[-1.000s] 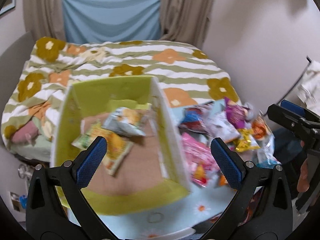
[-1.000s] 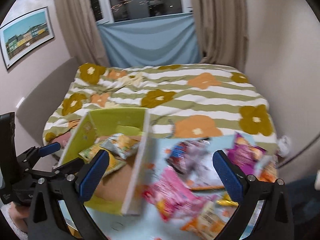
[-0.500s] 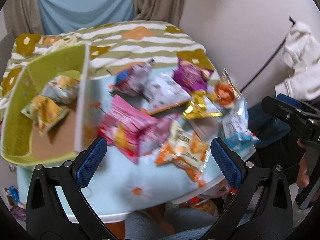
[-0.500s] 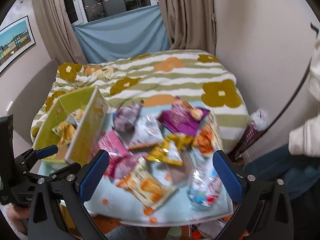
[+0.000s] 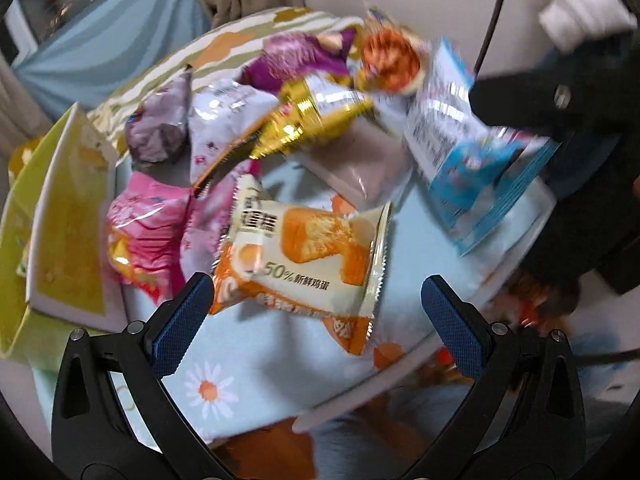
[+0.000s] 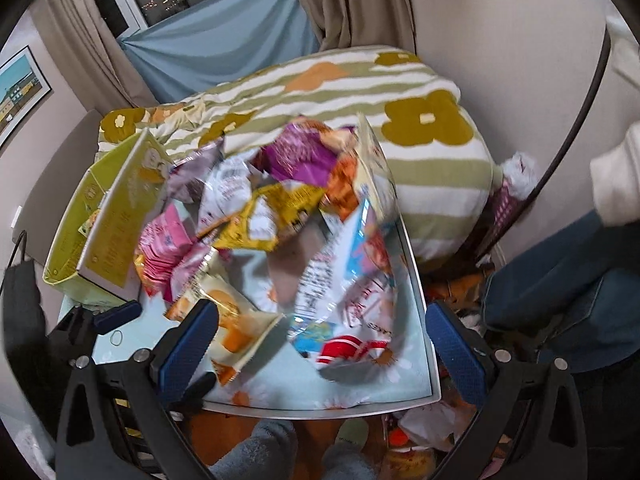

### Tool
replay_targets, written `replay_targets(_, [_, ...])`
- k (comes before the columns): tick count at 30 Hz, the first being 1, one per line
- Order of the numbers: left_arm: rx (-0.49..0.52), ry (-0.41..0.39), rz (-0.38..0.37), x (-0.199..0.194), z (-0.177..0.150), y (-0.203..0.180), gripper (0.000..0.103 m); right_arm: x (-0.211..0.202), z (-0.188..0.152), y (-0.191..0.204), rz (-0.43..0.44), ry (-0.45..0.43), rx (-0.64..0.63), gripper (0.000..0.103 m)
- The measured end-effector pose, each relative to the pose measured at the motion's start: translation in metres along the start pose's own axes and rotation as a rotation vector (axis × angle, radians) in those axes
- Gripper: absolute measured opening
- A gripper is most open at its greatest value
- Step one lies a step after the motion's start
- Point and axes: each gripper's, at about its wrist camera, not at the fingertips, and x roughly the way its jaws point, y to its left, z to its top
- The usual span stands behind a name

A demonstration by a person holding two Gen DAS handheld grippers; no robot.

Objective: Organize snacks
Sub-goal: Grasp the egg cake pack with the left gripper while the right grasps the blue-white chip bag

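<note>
A heap of snack packets covers the light blue daisy-print table (image 5: 248, 364). My left gripper (image 5: 316, 308) is open, hovering just short of an orange-and-white cake packet (image 5: 304, 256), with nothing between its fingers. A pink packet (image 5: 140, 232), a gold one (image 5: 312, 120) and a purple one (image 5: 292, 60) lie beyond. The yellow-green box (image 5: 60, 216) stands at the left. My right gripper (image 6: 322, 336) is open above a blue-and-white packet (image 6: 344, 280). The cake packet (image 6: 224, 316) lies beside its left finger. The box (image 6: 108, 216) holds a few packets.
A striped flowered bed (image 6: 420, 120) lies behind the table (image 6: 416, 360). The person's slippered foot (image 6: 348, 436) and a leg in jeans (image 6: 560, 280) are close to the table's front and right edges. Clutter (image 6: 424, 428) lies on the floor below the right corner.
Both views have swung right, away from the box, and dropped closer to the snack heap. The packets now fill the middle of each view. Both grippers stay open.
</note>
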Motion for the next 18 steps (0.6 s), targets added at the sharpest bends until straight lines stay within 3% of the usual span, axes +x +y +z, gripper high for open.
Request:
replay_targets(9, [0.036, 0.021, 0.083, 0.036, 0.007, -0.004, 0.103, 0.028, -0.001, -0.018, 0.034, 0.016, 0.033, 0.103])
replay_targets(18, [0.045, 0.021, 0.062, 0.051, 0.012, 0.003, 0.103, 0.043, -0.003, -0.02, 0.059, 0.029, 0.033, 0.103])
